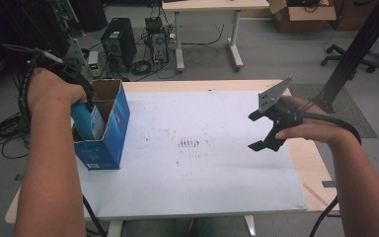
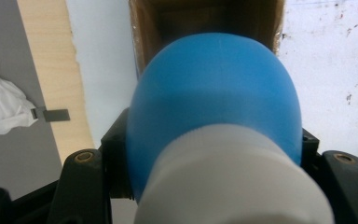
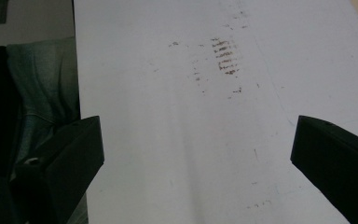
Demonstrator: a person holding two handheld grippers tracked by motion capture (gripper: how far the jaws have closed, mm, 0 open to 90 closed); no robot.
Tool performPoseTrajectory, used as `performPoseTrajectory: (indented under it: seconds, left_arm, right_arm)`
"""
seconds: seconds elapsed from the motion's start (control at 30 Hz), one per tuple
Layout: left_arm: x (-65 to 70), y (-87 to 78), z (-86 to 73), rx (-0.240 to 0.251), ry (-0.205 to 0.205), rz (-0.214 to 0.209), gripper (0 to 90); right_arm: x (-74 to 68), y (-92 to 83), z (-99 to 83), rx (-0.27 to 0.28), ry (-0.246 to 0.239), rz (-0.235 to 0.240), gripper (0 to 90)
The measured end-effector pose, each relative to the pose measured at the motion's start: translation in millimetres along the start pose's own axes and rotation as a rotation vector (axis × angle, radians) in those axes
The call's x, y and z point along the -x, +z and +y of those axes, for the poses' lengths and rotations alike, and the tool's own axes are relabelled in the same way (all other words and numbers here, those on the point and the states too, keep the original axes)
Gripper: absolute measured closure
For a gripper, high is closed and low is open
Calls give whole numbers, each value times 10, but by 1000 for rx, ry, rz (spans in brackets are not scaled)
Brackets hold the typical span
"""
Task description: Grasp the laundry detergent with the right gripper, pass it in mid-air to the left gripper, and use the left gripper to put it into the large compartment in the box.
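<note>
While the blue bottle (image 2: 216,88) is pinched near its white cap (image 2: 233,182) by the left gripper (image 1: 86,101) over the open blue carton (image 1: 106,131) at nine o'clock on the tabletop (image 1: 202,173), a smooth, light, possibly slippery body is judged, best gripped at the neck, and the right gripper (image 1: 262,131) is held spread at three o'clock.

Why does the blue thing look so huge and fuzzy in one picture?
In the left gripper view the blue bottle sits right against the camera, so it blurs; in the high view it looks small and sharper, going into the blue box.
</note>
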State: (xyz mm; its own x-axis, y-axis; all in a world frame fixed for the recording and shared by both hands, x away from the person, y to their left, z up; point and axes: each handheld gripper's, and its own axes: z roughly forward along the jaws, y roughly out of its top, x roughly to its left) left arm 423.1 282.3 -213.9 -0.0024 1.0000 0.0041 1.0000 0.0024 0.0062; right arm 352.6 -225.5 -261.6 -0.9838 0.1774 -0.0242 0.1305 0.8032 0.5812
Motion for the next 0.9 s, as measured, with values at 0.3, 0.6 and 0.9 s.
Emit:
performPoseTrajectory:
  seconds: [0.3, 0.6, 0.9]
  left_arm:
    - [12, 281, 10, -20, 4, -8, 384]
    - [33, 545, 43, -33, 12, -6, 384]
    - [19, 715, 63, -51, 22, -6, 384]
  right_arm:
    - [-28, 15, 6, -3, -8, 2, 28]
    - [-40, 12, -19, -10, -2, 4, 27]
    - [-35, 23, -39, -11, 0, 2, 25]
